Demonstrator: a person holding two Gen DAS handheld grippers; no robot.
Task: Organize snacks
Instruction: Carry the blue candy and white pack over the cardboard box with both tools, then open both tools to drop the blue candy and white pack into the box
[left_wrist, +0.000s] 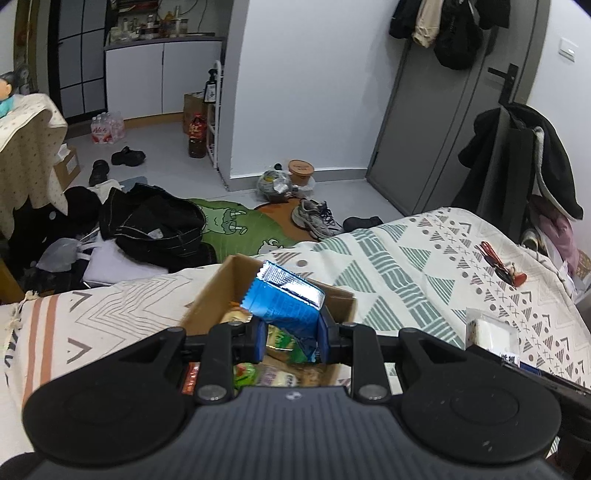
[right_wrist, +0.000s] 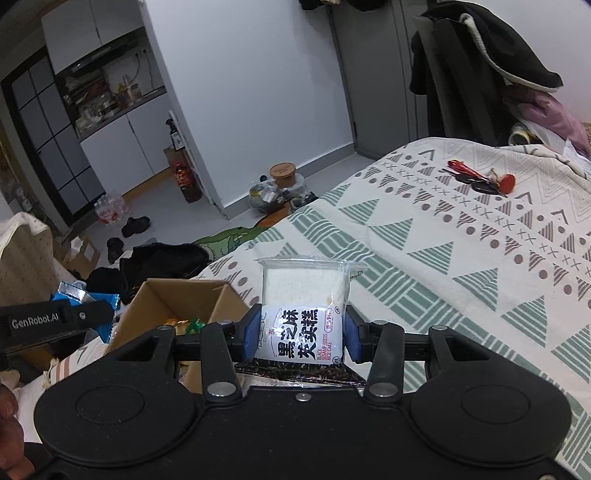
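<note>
In the left wrist view my left gripper (left_wrist: 291, 341) is shut on a blue foil snack packet (left_wrist: 286, 302), held just above an open cardboard box (left_wrist: 218, 291) on the bed. Several snack packs (left_wrist: 258, 373) lie inside the box. In the right wrist view my right gripper (right_wrist: 300, 338) is shut on a clear-wrapped white rice cake pack (right_wrist: 304, 306) with black lettering, held over the bedspread to the right of the cardboard box (right_wrist: 177, 295). The left gripper with the blue packet (right_wrist: 88, 299) shows at the left edge there. The rice cake pack (left_wrist: 493, 332) also appears at the right of the left wrist view.
The patterned bedspread (right_wrist: 443, 240) carries a bunch of keys with red tags (right_wrist: 480, 179) at the far right. A dark snack wrapper (right_wrist: 295, 374) lies under the right gripper. Clothes (left_wrist: 155, 221), shoes (left_wrist: 317, 218) and bottles litter the floor beyond the bed.
</note>
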